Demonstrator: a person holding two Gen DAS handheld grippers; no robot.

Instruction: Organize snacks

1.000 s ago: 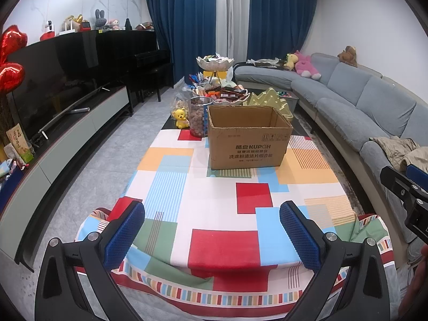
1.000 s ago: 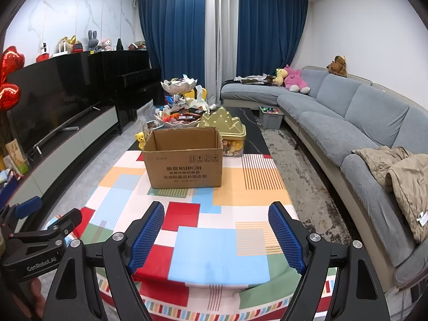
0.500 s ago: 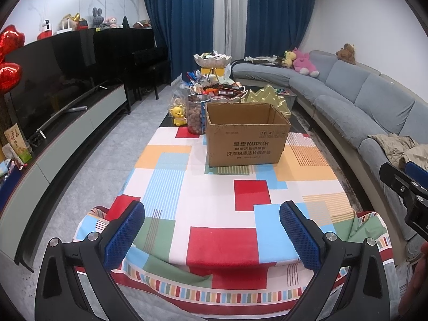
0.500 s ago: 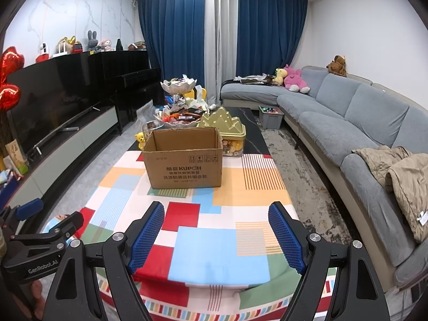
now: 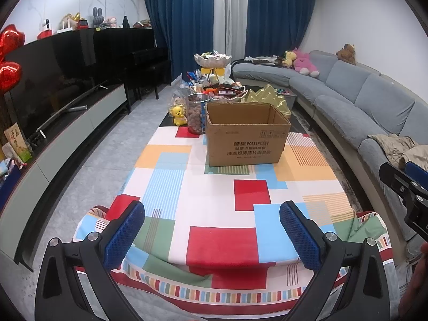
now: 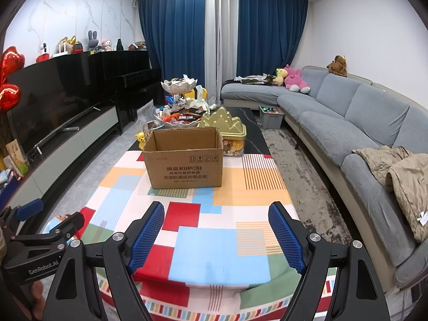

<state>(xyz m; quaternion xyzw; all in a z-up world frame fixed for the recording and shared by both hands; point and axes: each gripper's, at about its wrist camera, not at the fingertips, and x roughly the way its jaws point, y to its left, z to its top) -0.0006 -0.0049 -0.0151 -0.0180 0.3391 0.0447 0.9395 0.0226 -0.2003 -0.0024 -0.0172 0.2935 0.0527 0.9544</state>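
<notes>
An open brown cardboard box (image 5: pixel 247 133) (image 6: pixel 184 157) stands on the far half of a table under a bright patchwork cloth (image 5: pixel 214 200) (image 6: pixel 214 214). Behind it lie a bowl heaped with wrapped snacks (image 5: pixel 222 91) (image 6: pixel 182 117), a clear jar of brown snacks (image 5: pixel 196 113), a raised bowl on a stand (image 5: pixel 212 60) (image 6: pixel 179 85) and a gold tin (image 6: pixel 227 131). My left gripper (image 5: pixel 212 230) hangs open over the table's near edge with nothing between its blue pads. My right gripper (image 6: pixel 216 230) is open too, likewise holding nothing.
A grey sofa (image 6: pixel 347 123) runs along the right, with a beige jacket (image 6: pixel 401 176) on it. A television and low cabinet (image 5: pixel 61 112) line the left wall. A small yellow bear (image 5: pixel 178 115) sits beside the jar. A grey bin (image 6: pixel 270 113) stands on the floor.
The left wrist view has tipped slightly, so the box sits a little lower in it. Both grippers stay open and in place.
</notes>
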